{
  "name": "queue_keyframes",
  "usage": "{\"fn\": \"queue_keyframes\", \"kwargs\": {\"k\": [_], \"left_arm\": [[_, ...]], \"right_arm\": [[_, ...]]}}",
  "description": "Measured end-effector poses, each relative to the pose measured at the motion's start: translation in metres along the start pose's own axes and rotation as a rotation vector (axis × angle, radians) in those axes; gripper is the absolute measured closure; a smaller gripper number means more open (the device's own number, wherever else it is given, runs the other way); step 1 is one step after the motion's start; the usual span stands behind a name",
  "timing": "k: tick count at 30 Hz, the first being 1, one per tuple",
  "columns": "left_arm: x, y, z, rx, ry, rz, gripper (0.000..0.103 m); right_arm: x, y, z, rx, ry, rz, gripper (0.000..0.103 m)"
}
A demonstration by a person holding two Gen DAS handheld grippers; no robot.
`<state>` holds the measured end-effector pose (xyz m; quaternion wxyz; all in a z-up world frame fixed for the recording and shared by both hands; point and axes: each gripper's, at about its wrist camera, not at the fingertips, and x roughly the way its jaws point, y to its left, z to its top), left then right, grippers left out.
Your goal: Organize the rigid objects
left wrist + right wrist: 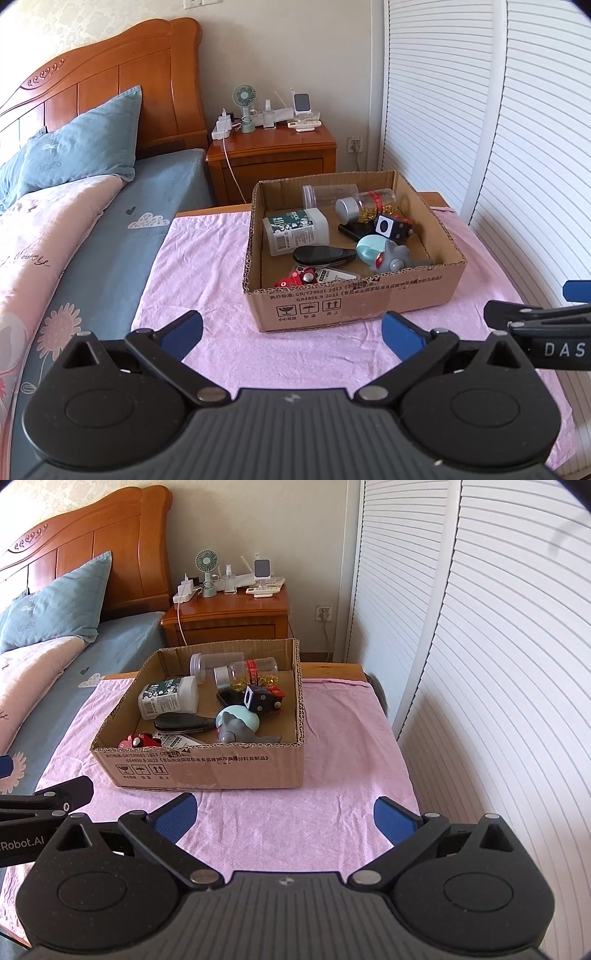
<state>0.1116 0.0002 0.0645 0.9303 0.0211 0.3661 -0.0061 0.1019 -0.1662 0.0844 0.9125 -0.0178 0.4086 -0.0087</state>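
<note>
An open cardboard box [354, 306] [207, 771] stands on a table under a pink cloth [207, 258] [332, 738]. Inside lie a white bottle with a green label [295, 230] [168, 698], a clear jar [328, 194], a jar of yellow capsules [365, 206] [251, 674], a black cube [393, 229] [260, 698], a black clip-like case [325, 254] [184, 722], a grey toy [391, 256] [236, 731] and a red toy [297, 278] [140, 740]. My left gripper [291, 332] hangs open before the box. My right gripper [284, 814] is open too, nearer the box's right corner. Both are empty.
A bed with a blue sheet [110, 236] and pillows [81, 144] runs along the left. Behind the table stands a wooden nightstand [273, 155] with a small fan [243, 103], chargers and remotes. White louvred doors [517, 147] [480, 664] line the right.
</note>
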Motion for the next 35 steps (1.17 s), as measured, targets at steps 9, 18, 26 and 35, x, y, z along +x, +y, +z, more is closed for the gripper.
{"fn": "queue_keyframes", "kwargs": {"k": [9,18,26,35], "left_arm": [[-0.0024,-0.0005,0.0000,-0.001,-0.007,-0.001,0.001],[-0.0044,-0.0010,0.0001,-0.003,-0.012,0.007,0.001],[-0.0064,-0.0005,0.0004,-0.005,-0.013,0.005,0.001],[-0.0076,-0.0014,0.0000,-0.010,-0.015,0.004,0.001]], "right_arm": [[-0.0007,-0.0008,-0.0012,0.004,-0.001,-0.001,0.000],[-0.0024,-0.0010,-0.0015,0.007,-0.005,-0.004,0.000],[-0.0037,-0.0015,-0.0015,0.004,-0.006,-0.002,0.000],[-0.0037,-0.0016,-0.0016,0.002,-0.008,-0.002,0.000]]}}
